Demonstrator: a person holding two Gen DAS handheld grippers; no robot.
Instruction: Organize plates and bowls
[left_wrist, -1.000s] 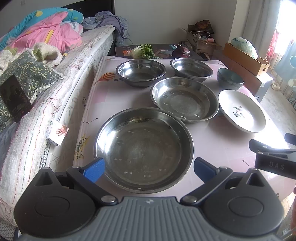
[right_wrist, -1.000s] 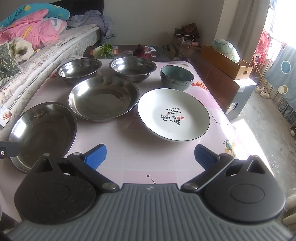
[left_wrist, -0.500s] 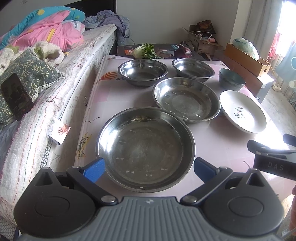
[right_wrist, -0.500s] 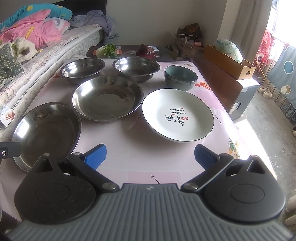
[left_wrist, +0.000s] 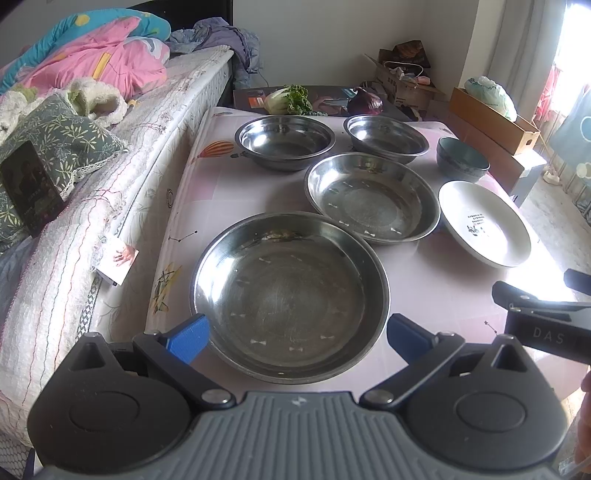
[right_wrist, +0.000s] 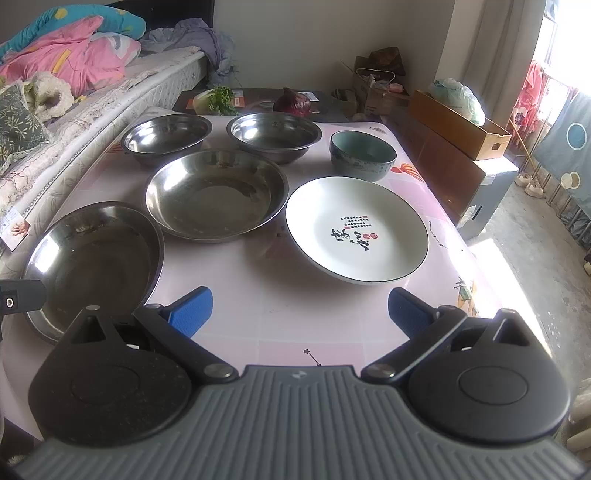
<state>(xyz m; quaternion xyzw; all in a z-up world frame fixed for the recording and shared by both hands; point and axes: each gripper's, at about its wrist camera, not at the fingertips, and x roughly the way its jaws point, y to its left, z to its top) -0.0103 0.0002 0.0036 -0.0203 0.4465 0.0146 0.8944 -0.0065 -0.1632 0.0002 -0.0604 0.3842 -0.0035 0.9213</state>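
On the pink table (right_wrist: 258, 295) sit a large steel plate (left_wrist: 290, 295) (right_wrist: 92, 262) nearest the left, a second steel plate (left_wrist: 371, 197) (right_wrist: 216, 194) behind it, two steel bowls (left_wrist: 284, 140) (left_wrist: 386, 136) at the back, a dark ceramic bowl (right_wrist: 362, 155) (left_wrist: 461, 158) and a white ceramic plate (right_wrist: 356, 229) (left_wrist: 484, 221) with black lettering. My left gripper (left_wrist: 297, 334) is open and empty, its fingers either side of the large steel plate's near rim. My right gripper (right_wrist: 299, 308) is open and empty, just short of the white plate.
A bed (left_wrist: 92, 177) with bedding and pillows runs along the table's left side. Greens (left_wrist: 288, 98) and a red cabbage (left_wrist: 364, 101) lie on a dark table beyond. Cardboard boxes (right_wrist: 458, 125) and a low cabinet stand at the right.
Both grippers have crept slightly forward and the views have shifted a little. Nothing on the table has moved, and both grippers stay open.
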